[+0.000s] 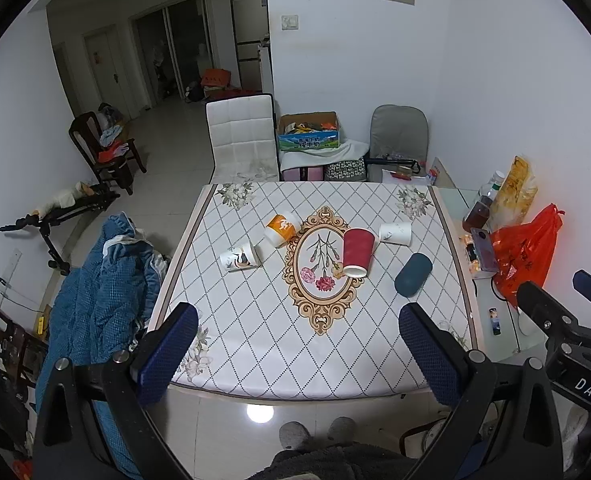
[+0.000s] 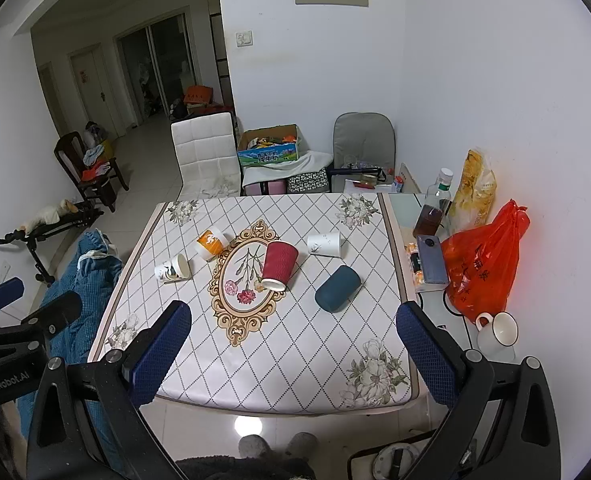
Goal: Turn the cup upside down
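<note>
Left gripper: I see its jaws wide apart with nothing between them, held above the near edge of the table; its blue pads frame the near half of the cloth.
Right gripper: my view shows the same, jaws spread and empty, over the near edge, with the other gripper's body at the left border of the right wrist view.
Table: covered by a white cloth with a diamond grid and a gold oval frame of flowers in the middle.
Dark blue cup: lying on its side, nearest to me, right of the oval.
Red cup: ribbed, lying on its side on the oval's right edge, its white rim pointing toward me.
Bird cup: white with a bird print, on its side at the left, its mouth facing right in the right wrist view.
Orange cup: orange and white, tipped over just behind the bird cup, touching the oval's upper left edge.
White cup: plain, on its side, farthest right and just behind the red cup.
Side shelf: right of the table I see a white mug, an orange plastic bag, a phone and a bottle.
Far end: a white chair stands beyond the table, and a cardboard box sits to its right.
</note>
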